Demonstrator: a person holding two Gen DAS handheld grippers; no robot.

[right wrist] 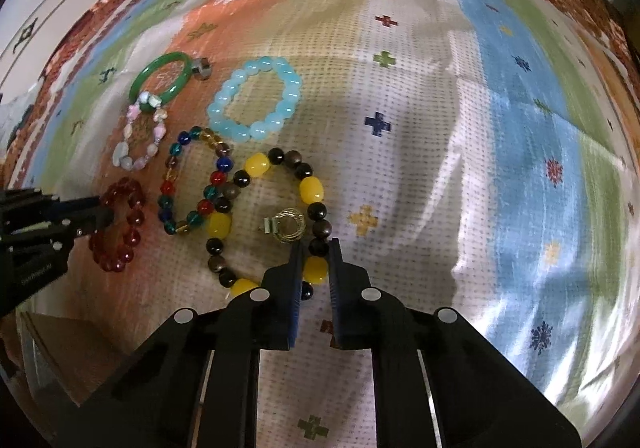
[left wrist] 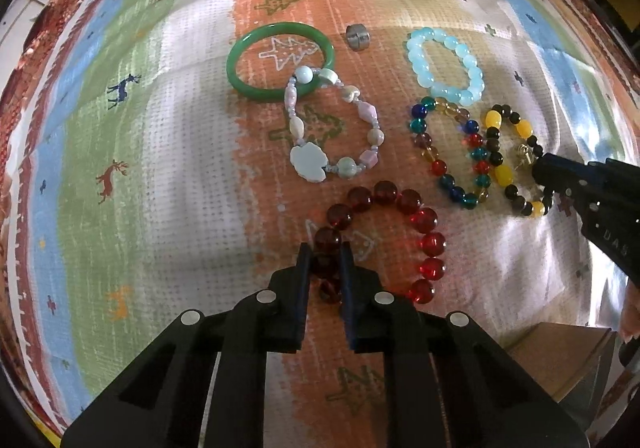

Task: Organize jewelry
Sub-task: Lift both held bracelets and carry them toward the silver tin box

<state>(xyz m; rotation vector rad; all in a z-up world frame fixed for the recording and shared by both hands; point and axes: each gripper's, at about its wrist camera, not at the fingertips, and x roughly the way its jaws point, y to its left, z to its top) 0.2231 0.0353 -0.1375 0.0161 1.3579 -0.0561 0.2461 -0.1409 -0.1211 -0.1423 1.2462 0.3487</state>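
The left hand-held gripper (left wrist: pixel 325 248) points steeply down with its jaws closed onto the near side of the red bead bracelet (left wrist: pixel 416 220), beads pinched between its fingers; the right hand-held gripper (right wrist: pixel 314 246) is likewise closed on the yellow-and-black bead bracelet (right wrist: pixel 256 164), beside a small gold ring (right wrist: pixel 291 226). Both lifts should probably go straight up and slowly, so the strands do not drag the multicoloured bead bracelet (left wrist: pixel 450 152) touching the yellow-and-black one. Beyond the red bracelet lie the pastel stone bracelet (left wrist: pixel 374 116), overlapping the green bangle (left wrist: pixel 236 60), then a metal ring (left wrist: pixel 357 36) and the pale blue bead bracelet (left wrist: pixel 416 56), all on the patterned cloth (left wrist: pixel 160 152).
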